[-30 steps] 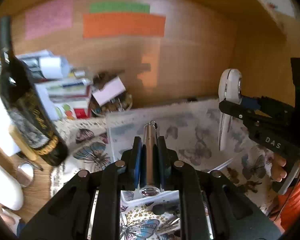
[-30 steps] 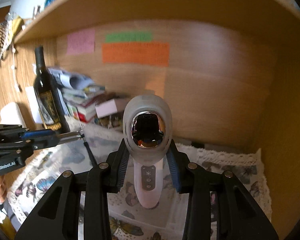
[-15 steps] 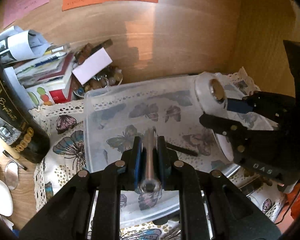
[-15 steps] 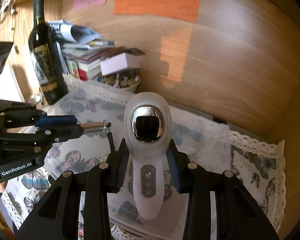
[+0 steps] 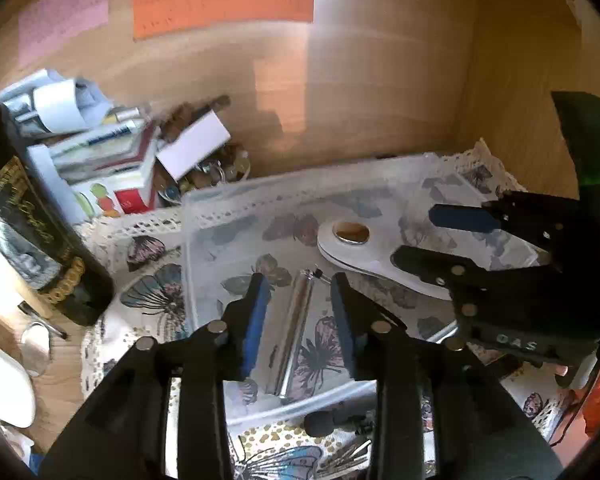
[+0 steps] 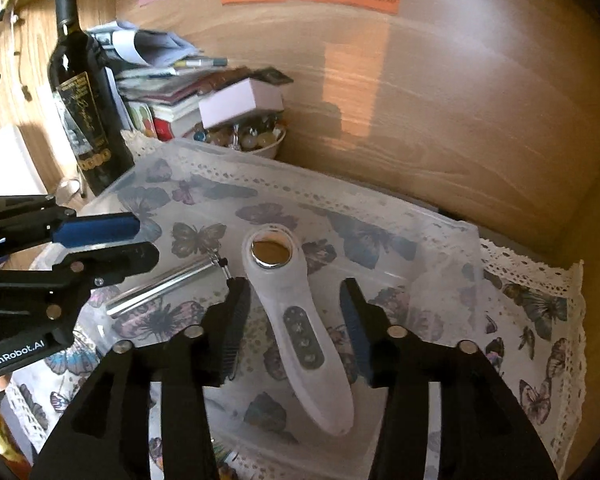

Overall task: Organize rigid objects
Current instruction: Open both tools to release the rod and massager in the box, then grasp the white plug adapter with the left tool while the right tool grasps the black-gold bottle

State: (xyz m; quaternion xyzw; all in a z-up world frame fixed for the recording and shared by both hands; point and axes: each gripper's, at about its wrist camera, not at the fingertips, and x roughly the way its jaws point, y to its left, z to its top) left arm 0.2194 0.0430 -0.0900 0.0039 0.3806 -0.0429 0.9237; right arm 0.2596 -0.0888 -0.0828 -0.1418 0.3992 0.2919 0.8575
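A silver metal tube (image 5: 296, 330) lies in the clear plastic bin (image 5: 204, 204), between the open fingers of my left gripper (image 5: 298, 308). It also shows in the right wrist view (image 6: 164, 286). A white handheld device (image 6: 300, 328) with a round metal head lies in the same bin (image 6: 440, 220), between the open fingers of my right gripper (image 6: 294, 316). In the left wrist view the device (image 5: 356, 252) lies right of the tube, under my right gripper (image 5: 448, 236). My left gripper (image 6: 112, 236) shows at the left of the right wrist view. Neither gripper holds anything.
The bin sits on a butterfly-print cloth (image 6: 540, 312) in a wooden alcove. A dark wine bottle (image 6: 84, 100), a stack of books and papers (image 6: 160, 80) and a bowl of beads (image 6: 252, 140) under a white box stand at the back left. Coloured notes (image 5: 224, 4) hang on the back wall.
Both grippers lowered into the bin and opened. The tube and the white device, held a moment ago, now lie on the bin floor.
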